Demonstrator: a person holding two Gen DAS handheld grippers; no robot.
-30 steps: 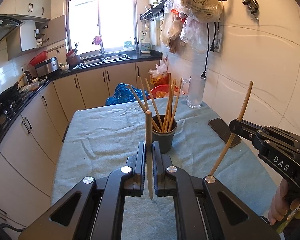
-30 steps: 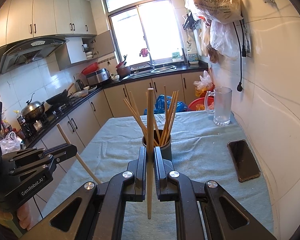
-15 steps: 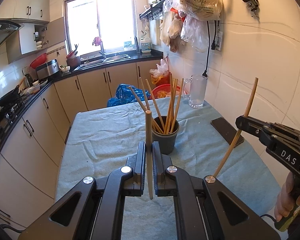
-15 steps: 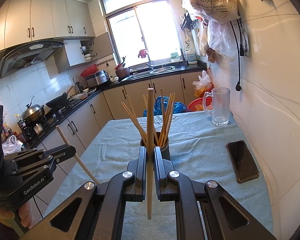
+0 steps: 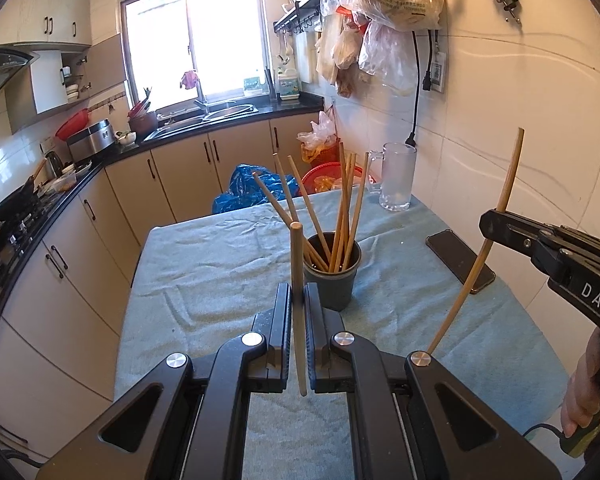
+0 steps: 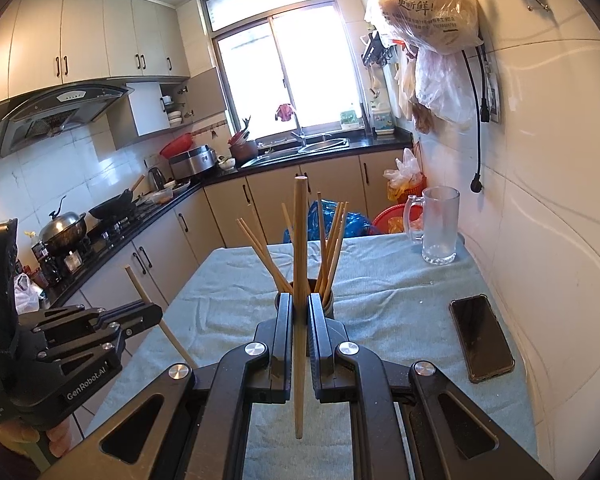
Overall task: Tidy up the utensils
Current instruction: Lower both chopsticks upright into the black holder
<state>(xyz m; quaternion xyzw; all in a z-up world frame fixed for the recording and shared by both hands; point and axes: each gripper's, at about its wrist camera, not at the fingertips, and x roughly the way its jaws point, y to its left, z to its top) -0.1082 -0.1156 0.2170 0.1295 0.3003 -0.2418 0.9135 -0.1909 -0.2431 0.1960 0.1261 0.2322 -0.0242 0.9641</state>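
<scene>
A dark grey cup (image 5: 332,276) stands near the middle of the surface (image 5: 204,276), which is covered by a pale blue cloth. The cup already holds a loose fan of wooden chopsticks (image 5: 342,208) leaning outward against its rim.

Each claw is clamped on one more chopstick. The left claw (image 5: 299,308) pinches its chopstick (image 5: 297,280) upright, tip down, just short of the cup – held vertical, I judge, so it can drop straight in. The right claw (image 6: 300,320) grips its own chopstick (image 6: 299,264) the same way, lined up directly in front of the cup. From the left camera, that right-hand stick slants up beside the cup's right side.

Beyond the cup, a clear glass mug (image 5: 398,178) sits at the far right corner; a black phone (image 5: 460,260) lies flat to the cup's right.

Compared with a second ago, both claws have lifted slightly – the cup sits lower in each view – and the grips are unchanged.
</scene>
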